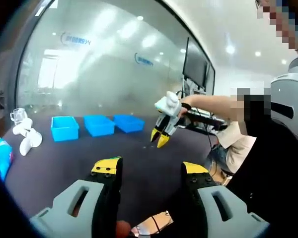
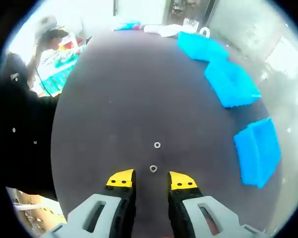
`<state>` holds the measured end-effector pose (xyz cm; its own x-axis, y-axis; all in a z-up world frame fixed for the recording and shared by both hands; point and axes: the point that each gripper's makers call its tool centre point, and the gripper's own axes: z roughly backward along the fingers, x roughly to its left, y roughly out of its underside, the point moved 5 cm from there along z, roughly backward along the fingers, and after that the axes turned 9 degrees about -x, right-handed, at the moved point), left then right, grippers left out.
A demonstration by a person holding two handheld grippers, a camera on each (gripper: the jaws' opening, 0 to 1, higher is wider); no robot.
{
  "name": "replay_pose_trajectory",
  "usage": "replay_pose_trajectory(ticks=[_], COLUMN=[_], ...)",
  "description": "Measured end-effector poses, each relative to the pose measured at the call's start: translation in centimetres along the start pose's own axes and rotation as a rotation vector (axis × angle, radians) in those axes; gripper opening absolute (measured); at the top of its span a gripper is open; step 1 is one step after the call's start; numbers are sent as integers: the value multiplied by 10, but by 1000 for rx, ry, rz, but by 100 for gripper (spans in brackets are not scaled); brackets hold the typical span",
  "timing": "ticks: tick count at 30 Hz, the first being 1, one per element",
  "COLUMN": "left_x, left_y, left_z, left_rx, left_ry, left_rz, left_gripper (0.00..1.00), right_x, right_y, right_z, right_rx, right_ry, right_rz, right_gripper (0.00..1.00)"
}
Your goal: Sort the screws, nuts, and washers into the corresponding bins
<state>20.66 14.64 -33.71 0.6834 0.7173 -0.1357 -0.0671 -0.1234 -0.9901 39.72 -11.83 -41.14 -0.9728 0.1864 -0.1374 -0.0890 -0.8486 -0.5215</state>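
Observation:
Two small metal ring-shaped parts lie on the dark table point(image 2: 104, 99). One, a nut or washer point(image 2: 153, 168), sits just ahead of my right gripper point(image 2: 152, 179), whose yellow-tipped jaws stand open on either side of it without touching. The other ring point(image 2: 157, 145) lies a little farther out. Three blue bins point(image 2: 201, 47) point(image 2: 231, 82) point(image 2: 258, 151) line the table's right side. My left gripper point(image 1: 151, 168) hangs open and empty above the table. From there the right gripper point(image 1: 162, 134) is seen tilted down in a person's hand, and the bins point(image 1: 64, 128) point(image 1: 99, 125) point(image 1: 129, 122) stand in a row at the back.
White objects point(image 1: 27, 135) and a blue packet point(image 1: 0, 156) lie at the table's left end. A person sits at the right edge point(image 1: 248, 139), with a monitor point(image 1: 196, 64) and a glass wall behind. Another person in a cap point(image 2: 47, 27) sits beyond the table's far side.

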Motion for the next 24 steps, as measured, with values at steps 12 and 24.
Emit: replay_pose_trajectory(ticks=[12, 24], left_x=[0, -2], left_y=[0, 1], left_z=[1, 1], left_rx=[-4, -3], left_ry=[0, -6], left_rz=[3, 8], left_gripper=[44, 44], right_x=[-6, -6], right_y=[-2, 1], right_z=[-5, -6], right_rx=[31, 41], right_ry=[-59, -91], right_rz=[-3, -2], right_gripper=[18, 14])
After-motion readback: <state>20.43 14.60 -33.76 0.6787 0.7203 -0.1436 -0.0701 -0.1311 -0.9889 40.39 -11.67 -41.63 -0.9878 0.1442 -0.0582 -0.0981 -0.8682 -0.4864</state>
